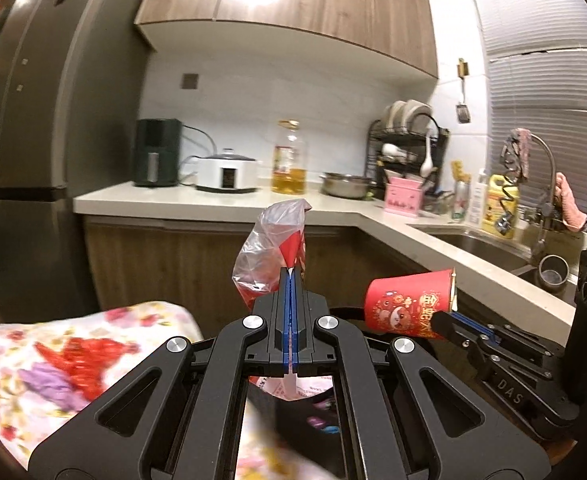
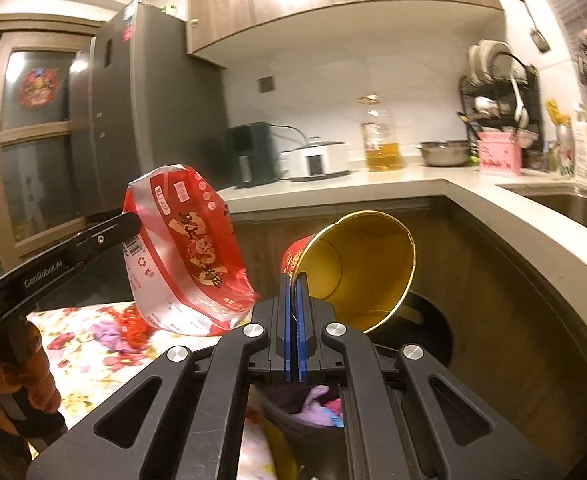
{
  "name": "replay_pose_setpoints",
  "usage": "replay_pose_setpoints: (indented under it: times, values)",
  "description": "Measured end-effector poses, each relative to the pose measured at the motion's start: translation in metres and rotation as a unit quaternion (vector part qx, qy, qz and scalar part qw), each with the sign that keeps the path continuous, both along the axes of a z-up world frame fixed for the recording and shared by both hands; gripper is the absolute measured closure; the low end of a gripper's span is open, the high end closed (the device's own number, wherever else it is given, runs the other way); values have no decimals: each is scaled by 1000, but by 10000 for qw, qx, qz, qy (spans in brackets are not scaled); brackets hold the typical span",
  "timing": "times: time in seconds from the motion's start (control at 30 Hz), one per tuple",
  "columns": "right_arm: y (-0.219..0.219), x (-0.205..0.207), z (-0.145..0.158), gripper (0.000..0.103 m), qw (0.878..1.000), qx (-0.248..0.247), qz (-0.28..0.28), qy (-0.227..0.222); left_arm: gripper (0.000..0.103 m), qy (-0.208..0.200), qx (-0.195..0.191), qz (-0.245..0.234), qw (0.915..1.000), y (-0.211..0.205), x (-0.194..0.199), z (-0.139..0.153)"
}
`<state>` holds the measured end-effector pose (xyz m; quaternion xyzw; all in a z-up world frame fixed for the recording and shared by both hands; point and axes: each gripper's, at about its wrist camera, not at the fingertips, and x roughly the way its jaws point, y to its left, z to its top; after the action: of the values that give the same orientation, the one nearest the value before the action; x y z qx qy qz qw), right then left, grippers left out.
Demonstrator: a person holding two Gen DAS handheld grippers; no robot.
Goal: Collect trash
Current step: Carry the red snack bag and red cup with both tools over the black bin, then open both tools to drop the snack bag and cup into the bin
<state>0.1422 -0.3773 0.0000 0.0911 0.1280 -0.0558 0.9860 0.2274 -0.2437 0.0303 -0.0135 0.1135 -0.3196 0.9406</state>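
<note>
The left gripper (image 1: pixel 292 280) pinches a red plastic bag (image 1: pixel 271 248) rising above its tips; the right gripper (image 2: pixel 294 280) clamps a tilted paper cup's (image 2: pixel 357 268) rim.

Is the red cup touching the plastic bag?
Apart. The right wrist view shows dark cabinet between the plastic bag and the red cup.

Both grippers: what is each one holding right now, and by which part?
Left gripper pinches the red plastic bag by a bunched edge. Right gripper pinches the red paper cup by its rim wall, the cup tipped sideways.
</note>
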Motion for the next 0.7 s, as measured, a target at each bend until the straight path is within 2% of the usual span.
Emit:
replay_pose_setpoints:
  times: [0.13, 0.3, 0.6, 0.67, 0.7]
  values:
    - [-14, 2, -4, 99, 9999, 34, -128, 42, 103, 41, 88, -206, 9997, -33, 4, -11]
    - [-26, 8, -9, 99, 9997, 78, -199, 82, 103, 119, 190, -321, 9992, -55, 10, -24]
    - [-35, 22, -18, 99, 9993, 149, -244, 241, 103, 317, 278, -358, 9985, -64, 22, -38]
    - [-36, 24, -19, 97, 9992, 182, -244, 244, 103, 403, 314, -395, 9979, -64, 25, -41]
    - [-36, 25, -20, 91, 9992, 182, -251, 259, 102, 421, 332, -393, 9978, -65, 25, -41]
